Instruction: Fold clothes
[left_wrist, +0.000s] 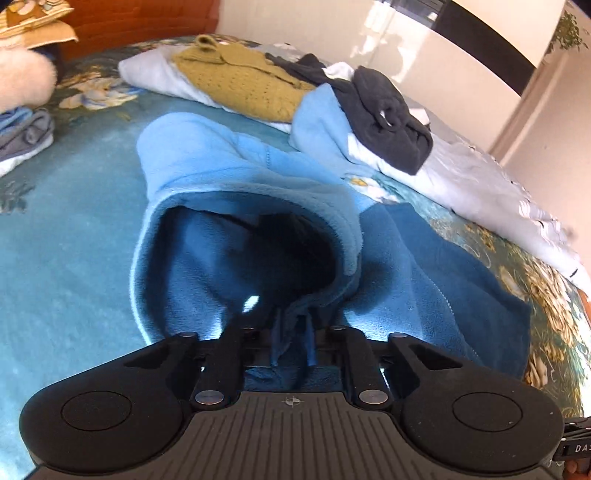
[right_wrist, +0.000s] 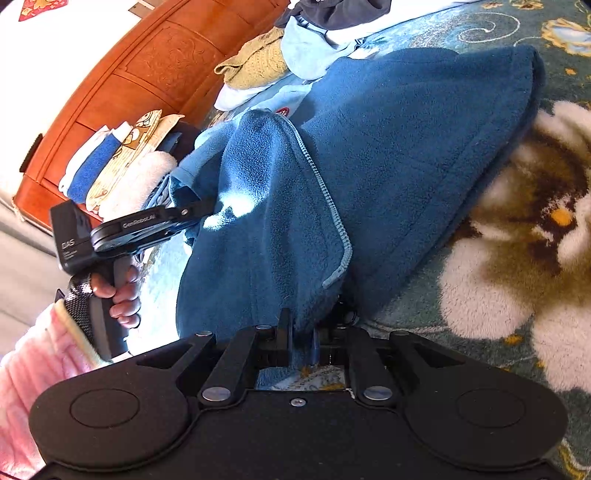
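A blue fleece hooded jacket (left_wrist: 236, 192) lies on the bed, its light-blue hood (left_wrist: 207, 158) gaping toward the left wrist camera. My left gripper (left_wrist: 291, 332) is shut on a bunch of the fleece near the hood's base. In the right wrist view the same jacket (right_wrist: 406, 155) is darker blue, with a pale zipper (right_wrist: 325, 199) running down it. My right gripper (right_wrist: 301, 332) is shut on the jacket's lower edge. The left gripper (right_wrist: 192, 214) also shows there from the side, held by a hand (right_wrist: 122, 291), pinching fleece at the jacket's left side.
A teal floral blanket (left_wrist: 66, 258) covers the bed. At the far side lie an olive knit (left_wrist: 243, 77), a black garment (left_wrist: 388, 114) and a pale sheet (left_wrist: 472, 184). Folded clothes (right_wrist: 122, 162) are stacked by the wooden headboard (right_wrist: 155, 70). A pink sleeve (right_wrist: 29, 373) is at lower left.
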